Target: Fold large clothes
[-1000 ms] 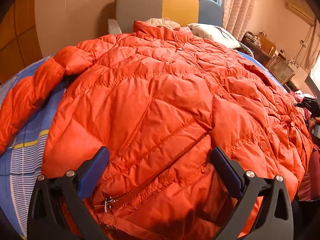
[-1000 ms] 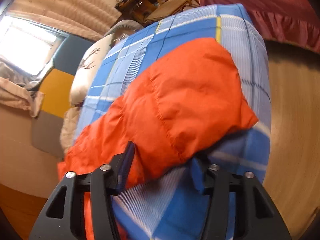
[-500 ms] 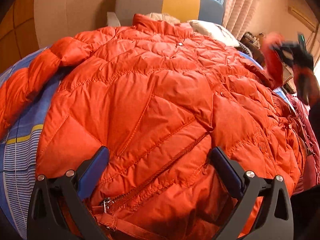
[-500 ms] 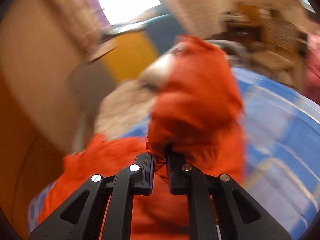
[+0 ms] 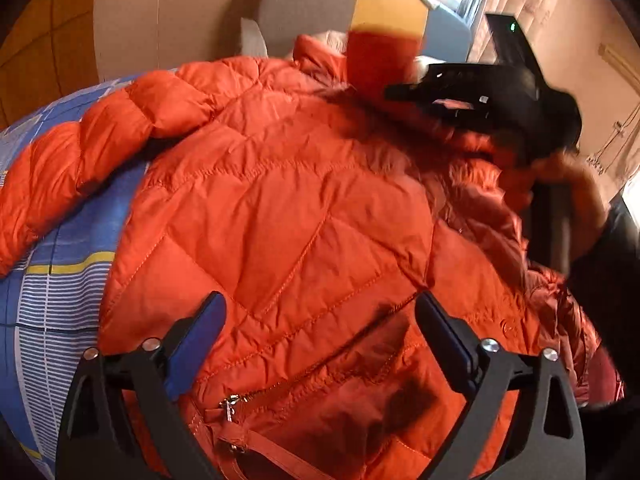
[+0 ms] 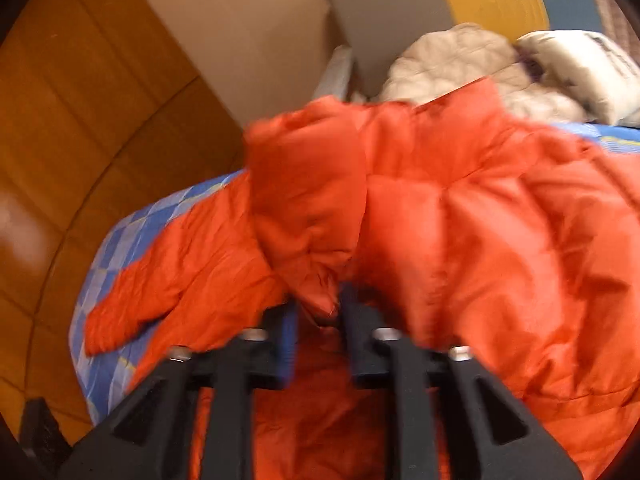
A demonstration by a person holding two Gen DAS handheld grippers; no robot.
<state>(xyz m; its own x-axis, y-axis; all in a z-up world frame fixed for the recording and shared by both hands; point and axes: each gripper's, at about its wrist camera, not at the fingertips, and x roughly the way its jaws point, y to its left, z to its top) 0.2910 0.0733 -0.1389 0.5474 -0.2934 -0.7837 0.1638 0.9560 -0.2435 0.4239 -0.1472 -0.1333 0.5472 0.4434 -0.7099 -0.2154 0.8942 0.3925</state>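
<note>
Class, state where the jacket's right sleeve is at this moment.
The right sleeve is pinched in the right gripper, lifted over the orange puffer jacket near its collar.

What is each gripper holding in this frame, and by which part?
The right gripper is shut on the orange down jacket, pinching the cuff end of its sleeve. The left gripper is open above the jacket's hem, holding nothing.

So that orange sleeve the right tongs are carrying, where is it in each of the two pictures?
Left wrist view: the sleeve is top centre, blurred, held up by the right tongs above the jacket's collar.
Right wrist view: the sleeve is in the middle, its end pinched between the tongs.
Shared landmark: the grey and yellow headboard behind the bed.
</note>
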